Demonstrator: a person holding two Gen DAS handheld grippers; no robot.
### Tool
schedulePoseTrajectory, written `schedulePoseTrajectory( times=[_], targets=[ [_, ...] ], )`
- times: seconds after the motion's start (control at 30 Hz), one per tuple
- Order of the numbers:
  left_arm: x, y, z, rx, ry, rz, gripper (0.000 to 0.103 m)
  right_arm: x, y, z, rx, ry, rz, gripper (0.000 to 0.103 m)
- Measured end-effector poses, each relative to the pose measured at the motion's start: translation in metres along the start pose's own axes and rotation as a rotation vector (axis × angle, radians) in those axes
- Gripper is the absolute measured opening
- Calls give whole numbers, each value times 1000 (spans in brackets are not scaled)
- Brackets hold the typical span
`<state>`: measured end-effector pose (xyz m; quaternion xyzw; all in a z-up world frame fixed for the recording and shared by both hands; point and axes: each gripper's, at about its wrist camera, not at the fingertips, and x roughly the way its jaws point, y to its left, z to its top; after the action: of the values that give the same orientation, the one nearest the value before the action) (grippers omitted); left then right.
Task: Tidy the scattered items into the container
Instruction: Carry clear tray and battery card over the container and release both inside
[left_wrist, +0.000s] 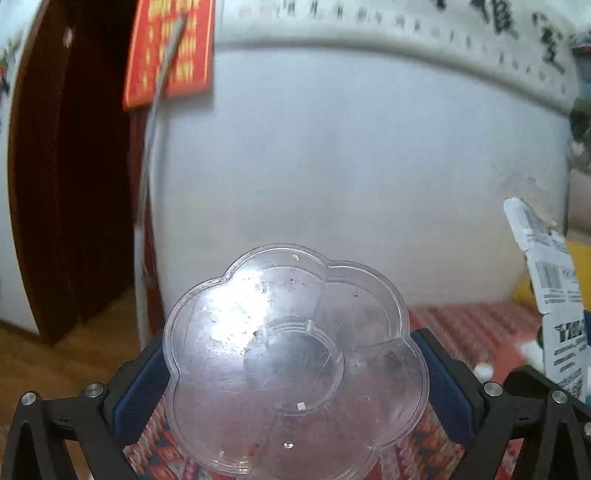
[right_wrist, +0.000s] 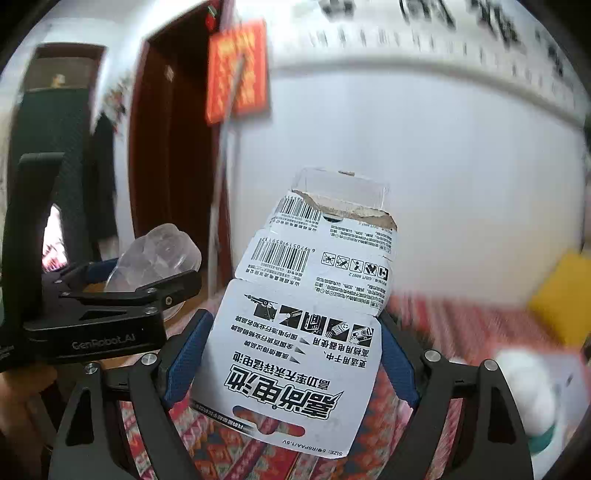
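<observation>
Left tongs (left_wrist: 295, 373) I see clamped on the clear flower-shaped tray (left_wrist: 295, 362); right tongs (right_wrist: 295, 354) grip the torn battery card (right_wrist: 306, 325), both raised above the patterned cloth (right_wrist: 236, 454).

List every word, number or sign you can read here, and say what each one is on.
"GenRobot_AI": on the left gripper body, seen from the right wrist view.
"SIZE: 6/R6PAA/1.5V": on the battery card, printed upside down.
"电池", in large characters: on the same card, upside down.
Barcode digits and fine print on the card: too small to read.
Red poster and wall scroll: blurred.
</observation>
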<state>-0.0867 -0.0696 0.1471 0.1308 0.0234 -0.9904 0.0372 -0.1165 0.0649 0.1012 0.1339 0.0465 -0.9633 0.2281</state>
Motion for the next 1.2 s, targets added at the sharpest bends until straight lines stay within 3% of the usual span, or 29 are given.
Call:
schedulePoseTrajectory(
  times=[0.17, 0.37, 0.5, 0.63, 0.77, 0.93, 1.03, 1.1, 1.2],
  targets=[
    [-31, -16, 15, 5, -71, -42, 101, -59, 7, 21, -43, -159, -37, 87],
    [-25, -67, 22, 28, -68, -146, 101, -117, -5, 35, -12, -297, -122, 87],
    [-13, -130, 26, 49, -53, -290, 101, -165, -47, 42, 47, -380, -221, 87],
    [6, -194, 32, 70, -19, -431, 101, -210, -117, 43, 149, -444, -395, 87],
    [33, -270, 24, 123, 49, -550, 101, -242, -185, 31, 256, -433, -526, 87],
    [63, -336, 8, 173, 134, -628, 101, -254, -261, 8, 365, -360, -622, 87],
    [79, -367, -12, 208, 200, -655, 101, -241, -292, 1, 396, -288, -654, 87],
    [97, -390, -35, 235, 290, -686, 101, -225, -317, -5, 426, -212, -669, 88],
    [118, -404, -55, 255, 400, -701, 102, -188, -355, -16, 480, -78, -611, 91]
  ],
)
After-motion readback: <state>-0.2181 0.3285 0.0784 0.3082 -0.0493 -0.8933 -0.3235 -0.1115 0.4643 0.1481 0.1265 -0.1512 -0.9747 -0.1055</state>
